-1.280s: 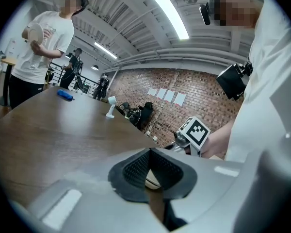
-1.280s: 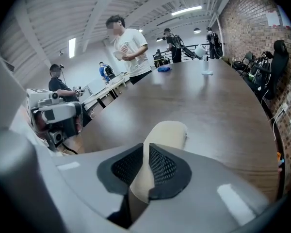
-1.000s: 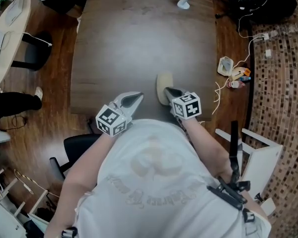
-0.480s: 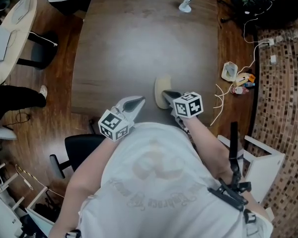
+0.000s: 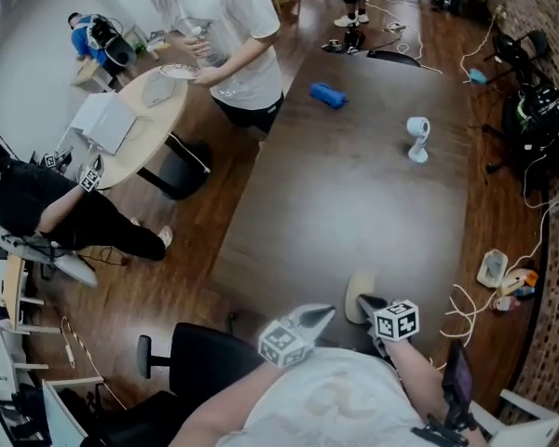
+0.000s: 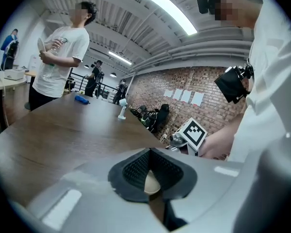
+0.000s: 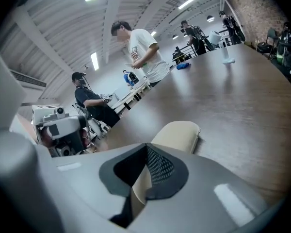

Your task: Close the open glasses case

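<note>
From the head view, I see the case [image 5: 359,291] lying on the table [image 5: 354,184] near its near edge. My right gripper [image 5: 365,300] has its tips at the case's near end. My left gripper [image 5: 328,312] sits just to the left, apart from the case.

In the left gripper view, the jaws meet at the tips with nothing clamped between them.

In the right gripper view, the jaws are pressed together and empty. The case lies just beyond them, and its lid looks down.
</note>
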`<action>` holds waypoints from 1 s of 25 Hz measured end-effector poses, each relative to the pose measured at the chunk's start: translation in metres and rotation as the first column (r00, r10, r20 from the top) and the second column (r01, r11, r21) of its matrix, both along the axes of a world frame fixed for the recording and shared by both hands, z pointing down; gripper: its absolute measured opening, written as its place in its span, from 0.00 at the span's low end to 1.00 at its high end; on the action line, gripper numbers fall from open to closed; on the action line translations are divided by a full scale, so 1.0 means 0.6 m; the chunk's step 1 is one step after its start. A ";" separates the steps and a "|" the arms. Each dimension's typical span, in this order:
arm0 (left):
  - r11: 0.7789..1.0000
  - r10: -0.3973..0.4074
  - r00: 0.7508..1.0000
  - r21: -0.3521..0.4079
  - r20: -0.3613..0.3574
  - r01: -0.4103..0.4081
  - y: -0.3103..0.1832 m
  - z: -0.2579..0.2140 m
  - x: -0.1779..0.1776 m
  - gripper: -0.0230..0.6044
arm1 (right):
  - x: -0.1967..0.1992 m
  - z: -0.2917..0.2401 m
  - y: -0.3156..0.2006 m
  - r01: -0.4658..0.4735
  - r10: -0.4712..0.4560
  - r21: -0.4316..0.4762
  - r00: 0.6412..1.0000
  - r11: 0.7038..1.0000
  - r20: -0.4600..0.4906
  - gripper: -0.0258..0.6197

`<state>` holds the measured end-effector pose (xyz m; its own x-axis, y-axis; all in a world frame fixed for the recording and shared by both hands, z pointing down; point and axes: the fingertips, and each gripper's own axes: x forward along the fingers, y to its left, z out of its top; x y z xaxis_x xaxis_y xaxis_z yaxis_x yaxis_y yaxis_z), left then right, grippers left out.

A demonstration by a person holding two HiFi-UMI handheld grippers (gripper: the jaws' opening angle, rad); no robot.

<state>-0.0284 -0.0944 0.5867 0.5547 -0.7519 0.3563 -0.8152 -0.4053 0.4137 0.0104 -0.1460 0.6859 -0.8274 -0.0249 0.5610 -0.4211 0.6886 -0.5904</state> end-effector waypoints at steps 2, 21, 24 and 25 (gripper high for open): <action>1.000 -0.018 1.000 -0.013 -0.004 0.018 0.003 0.001 0.011 0.04 | 0.003 0.001 -0.015 -0.002 0.002 -0.009 1.000 1.000 0.023 0.05; 0.997 -0.026 1.000 0.069 -0.009 0.026 0.139 -0.011 0.020 0.04 | 0.073 -0.101 0.074 -0.119 0.099 0.098 0.976 0.988 0.192 0.05; 0.996 -0.020 0.999 0.081 -0.041 0.023 0.172 -0.008 0.027 0.04 | 0.098 -0.114 0.131 -0.131 0.108 0.106 0.974 0.986 0.198 0.05; 0.996 -0.022 0.998 0.082 -0.056 0.027 0.181 -0.008 0.030 0.04 | 0.108 -0.115 0.149 -0.134 0.112 0.105 0.974 0.985 0.198 0.05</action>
